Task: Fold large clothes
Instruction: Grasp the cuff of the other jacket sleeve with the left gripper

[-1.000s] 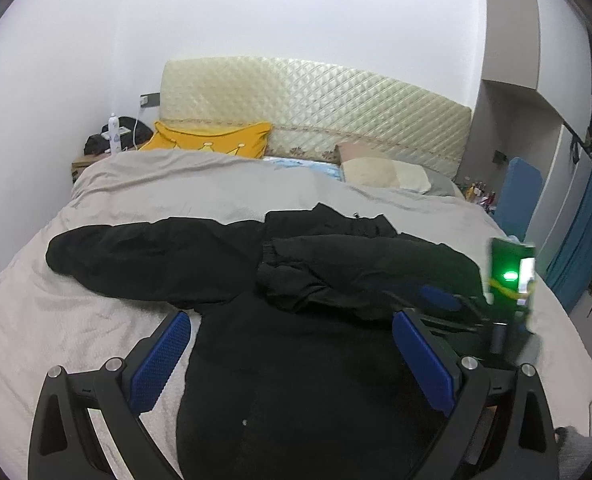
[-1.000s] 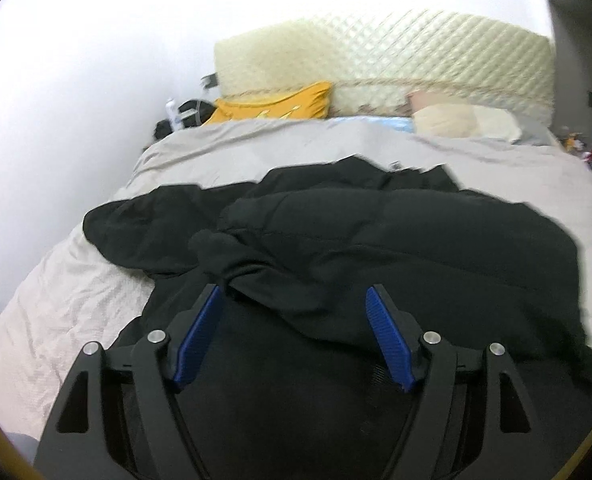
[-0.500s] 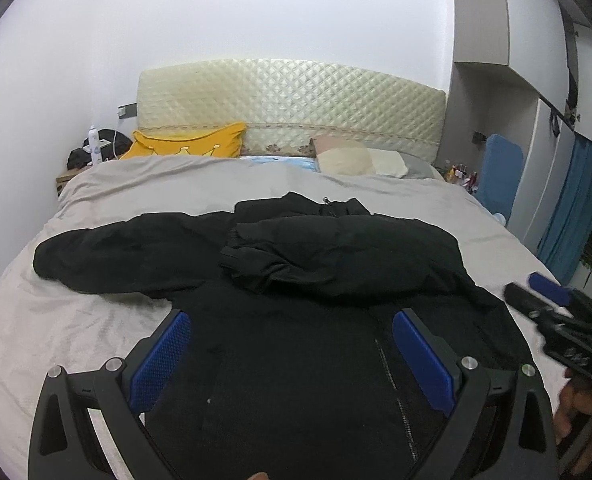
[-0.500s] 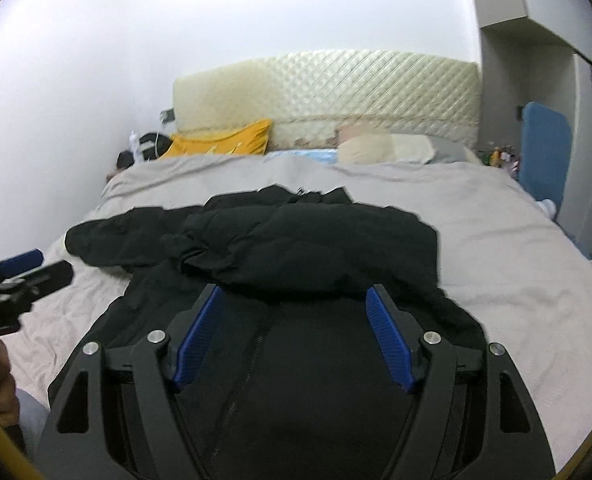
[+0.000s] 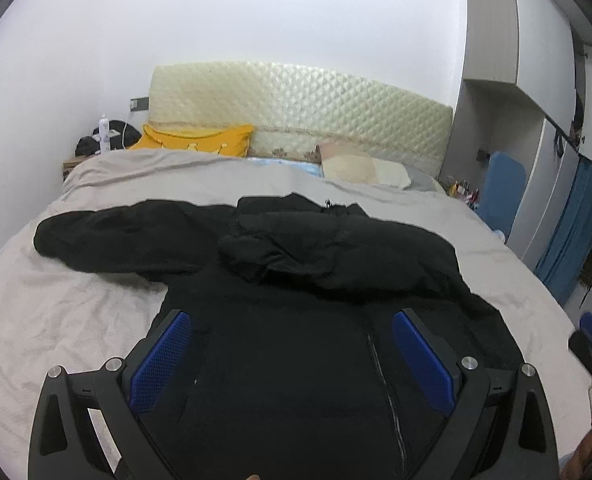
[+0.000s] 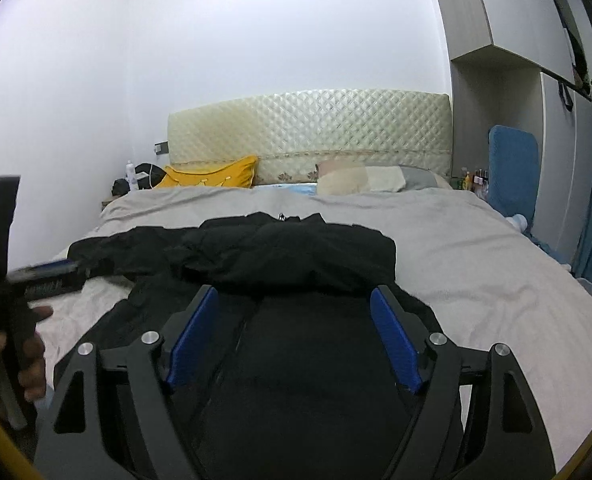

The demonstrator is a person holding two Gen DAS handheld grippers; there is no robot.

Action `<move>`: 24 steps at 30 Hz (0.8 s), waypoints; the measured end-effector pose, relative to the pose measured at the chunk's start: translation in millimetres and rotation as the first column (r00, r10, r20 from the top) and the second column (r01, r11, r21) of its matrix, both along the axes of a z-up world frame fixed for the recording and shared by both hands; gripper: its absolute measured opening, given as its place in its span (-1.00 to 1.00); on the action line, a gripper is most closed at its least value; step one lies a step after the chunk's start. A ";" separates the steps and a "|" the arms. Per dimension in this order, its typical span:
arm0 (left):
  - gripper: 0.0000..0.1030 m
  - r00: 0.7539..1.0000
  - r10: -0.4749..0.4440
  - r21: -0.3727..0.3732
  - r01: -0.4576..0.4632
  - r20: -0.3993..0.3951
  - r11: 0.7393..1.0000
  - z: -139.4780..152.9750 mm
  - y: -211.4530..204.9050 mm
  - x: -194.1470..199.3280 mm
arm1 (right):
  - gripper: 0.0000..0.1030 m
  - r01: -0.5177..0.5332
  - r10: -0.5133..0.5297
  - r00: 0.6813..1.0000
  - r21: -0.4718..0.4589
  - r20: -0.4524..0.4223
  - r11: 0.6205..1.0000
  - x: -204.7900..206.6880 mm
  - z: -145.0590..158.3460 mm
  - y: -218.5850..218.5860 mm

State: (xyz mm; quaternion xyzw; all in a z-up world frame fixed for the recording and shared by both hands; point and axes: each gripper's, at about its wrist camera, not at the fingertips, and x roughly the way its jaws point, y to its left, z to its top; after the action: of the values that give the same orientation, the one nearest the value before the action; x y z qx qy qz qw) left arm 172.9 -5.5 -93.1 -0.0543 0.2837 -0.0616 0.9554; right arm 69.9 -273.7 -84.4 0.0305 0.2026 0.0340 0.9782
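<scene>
Both my claws empty: left claw [image 5: 292, 356] wide, right claw [image 6: 294, 338] opening. Folded right sleeve [image 5: 336, 256] bulky, probably springs back; left sleeve [image 5: 112, 236] may drag jacket [image 5: 280, 360] on bed [image 5: 56, 320].

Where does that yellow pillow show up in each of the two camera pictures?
Left wrist view: the yellow pillow lies left of centre, against the headboard.
Right wrist view: yellow pillow left of centre, at the headboard's lower left corner.
Shared landmark: the black jacket on the bed.
</scene>
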 end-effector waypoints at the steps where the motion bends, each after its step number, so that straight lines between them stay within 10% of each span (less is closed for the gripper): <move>1: 0.98 1.000 0.000 -0.002 0.000 0.006 1.000 0.3 0.3 0.6 | 0.53 0.001 -0.001 1.000 -0.003 0.000 1.000 -3.9 -1.3 0.5; 11: 0.98 0.999 0.000 -0.006 0.000 -0.032 1.000 -6.8 9.7 16.5 | 0.53 -0.023 0.023 0.999 0.017 0.028 1.000 -14.6 -13.5 -1.4; 24: 0.98 0.991 0.125 0.077 -0.122 -0.037 0.990 69.8 108.4 85.0 | 0.53 -0.014 0.012 0.999 0.044 0.032 0.999 -9.6 -24.0 -2.1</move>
State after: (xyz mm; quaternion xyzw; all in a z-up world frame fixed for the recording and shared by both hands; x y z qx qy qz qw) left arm 257.9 102.9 -23.2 -0.0375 0.3017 0.0095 0.9526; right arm 60.3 -275.8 -108.4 0.0504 0.1863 0.0453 0.9802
